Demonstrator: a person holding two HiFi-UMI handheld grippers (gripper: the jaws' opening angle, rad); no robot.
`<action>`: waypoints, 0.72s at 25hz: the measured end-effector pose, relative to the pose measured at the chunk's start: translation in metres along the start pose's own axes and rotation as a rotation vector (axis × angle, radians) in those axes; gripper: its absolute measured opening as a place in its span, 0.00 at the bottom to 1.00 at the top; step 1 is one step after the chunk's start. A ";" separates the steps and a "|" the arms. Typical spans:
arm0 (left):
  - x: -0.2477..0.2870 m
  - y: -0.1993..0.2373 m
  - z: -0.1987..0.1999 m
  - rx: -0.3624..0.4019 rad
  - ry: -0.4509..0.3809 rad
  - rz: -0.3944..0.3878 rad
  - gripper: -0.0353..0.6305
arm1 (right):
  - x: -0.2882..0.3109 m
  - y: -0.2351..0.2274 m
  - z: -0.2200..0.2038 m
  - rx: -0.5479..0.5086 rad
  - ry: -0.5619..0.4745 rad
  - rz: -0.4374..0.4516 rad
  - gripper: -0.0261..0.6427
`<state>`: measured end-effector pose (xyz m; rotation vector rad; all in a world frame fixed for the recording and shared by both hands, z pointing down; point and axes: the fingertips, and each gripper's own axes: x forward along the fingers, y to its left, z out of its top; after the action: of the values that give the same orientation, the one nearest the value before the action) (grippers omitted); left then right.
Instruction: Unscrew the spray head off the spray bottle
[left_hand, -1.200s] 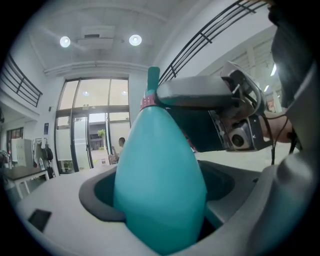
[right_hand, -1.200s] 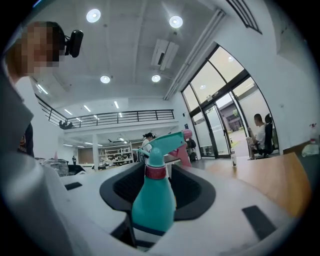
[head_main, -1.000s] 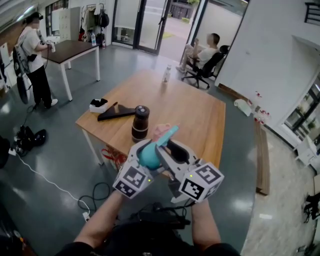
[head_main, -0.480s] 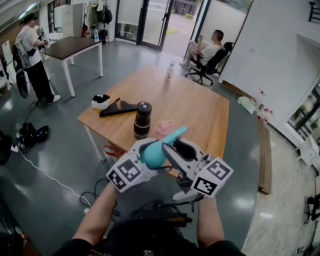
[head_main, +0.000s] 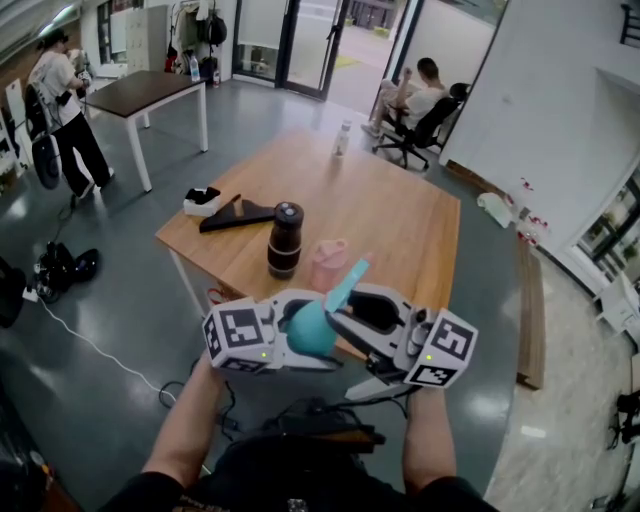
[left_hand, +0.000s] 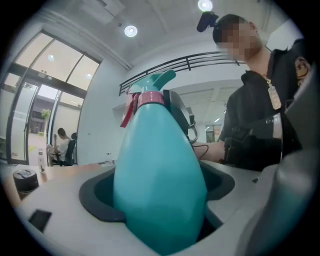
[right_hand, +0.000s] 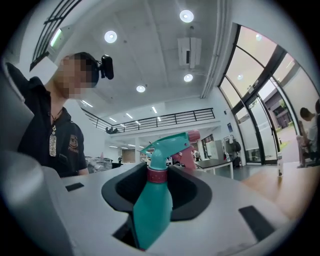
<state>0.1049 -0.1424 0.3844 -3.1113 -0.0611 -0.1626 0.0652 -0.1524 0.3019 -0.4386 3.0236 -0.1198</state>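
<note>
A teal spray bottle (head_main: 312, 328) hangs in the air in front of me, between both grippers, just short of the table's near edge. My left gripper (head_main: 300, 338) comes in from the left and is shut on the bottle's fat body (left_hand: 160, 190). From the right, my right gripper (head_main: 348, 322) is closed round the narrow upper part (right_hand: 152, 210), just below the pink collar (right_hand: 156, 175). The teal spray head (head_main: 347, 280) with its pink trigger sticks out past the jaws, pointing up and away from me.
The wooden table (head_main: 400, 230) ahead carries a dark cylindrical flask (head_main: 284, 238), a pink cup (head_main: 328, 262), a black flat object (head_main: 240, 215), a white item (head_main: 200, 203) and a small bottle (head_main: 343, 138). One person sits by the doors (head_main: 415, 95). Another stands at the far left (head_main: 60, 90).
Both grippers and the bottle have sunk lower in the head view. The left gripper has swung round to lie level from the left. The spray head now points more steeply upward.
</note>
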 end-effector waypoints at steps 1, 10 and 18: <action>0.000 -0.002 0.002 0.000 -0.008 -0.011 0.71 | -0.001 0.002 0.002 -0.005 -0.010 0.013 0.24; -0.011 0.042 0.003 -0.035 -0.064 0.280 0.71 | -0.002 -0.025 -0.001 -0.026 -0.045 -0.214 0.31; -0.014 0.072 -0.019 0.033 0.028 0.558 0.71 | 0.005 -0.043 -0.015 0.063 -0.015 -0.414 0.31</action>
<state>0.0920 -0.2150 0.4000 -2.9480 0.7809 -0.1831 0.0714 -0.1940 0.3200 -1.0454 2.8572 -0.2342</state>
